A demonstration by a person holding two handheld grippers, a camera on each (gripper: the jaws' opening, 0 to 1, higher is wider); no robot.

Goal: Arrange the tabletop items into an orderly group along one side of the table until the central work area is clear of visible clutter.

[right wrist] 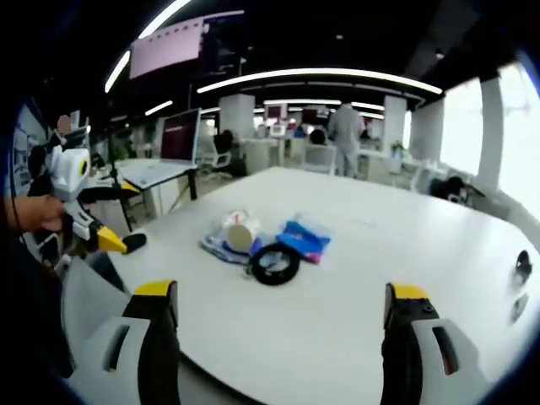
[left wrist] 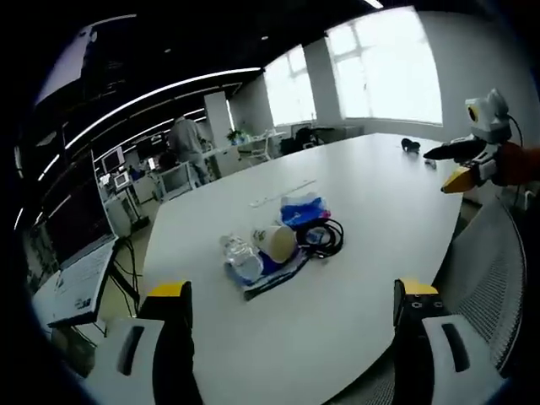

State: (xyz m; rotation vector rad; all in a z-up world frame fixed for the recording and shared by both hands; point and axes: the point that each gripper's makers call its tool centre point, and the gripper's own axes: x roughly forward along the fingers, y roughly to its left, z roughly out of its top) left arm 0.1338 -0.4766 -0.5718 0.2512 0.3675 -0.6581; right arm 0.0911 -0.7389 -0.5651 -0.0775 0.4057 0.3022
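1. Both tools hover above the near edge of the big white table [left wrist: 380, 211], carrying nothing. The left gripper [left wrist: 291, 308] has its jaws wide apart, and so does the right gripper [right wrist: 278, 308].
2. The clutter sits in one loose pile in the middle of the tabletop, well apart from both grippers. In the left gripper view it lies at about twelve o'clock from the jaws, and in the right gripper view just left of twelve.
3. The pile has a paper cup [right wrist: 239, 233] lying on its side on blue-and-white wrappers [left wrist: 257, 268], a blue packet [right wrist: 305, 235] at its three o'clock in the right gripper view, and a coiled black cable [right wrist: 275, 262] nearest that gripper.
4. The sensible start, to my eye, is the cable: it is closest and loose. Pinch one side of the coil across all its turns so that it lifts as one ring.
5. The cup looks light and likely to roll; approach it from above and close gently on its wall.
6. The wrappers are flat and probably slippery, so sliding them toward one edge may serve better than lifting.
7. A small dark object [right wrist: 523, 267] rests near the far edge at three o'clock; that side could host the tidy group.
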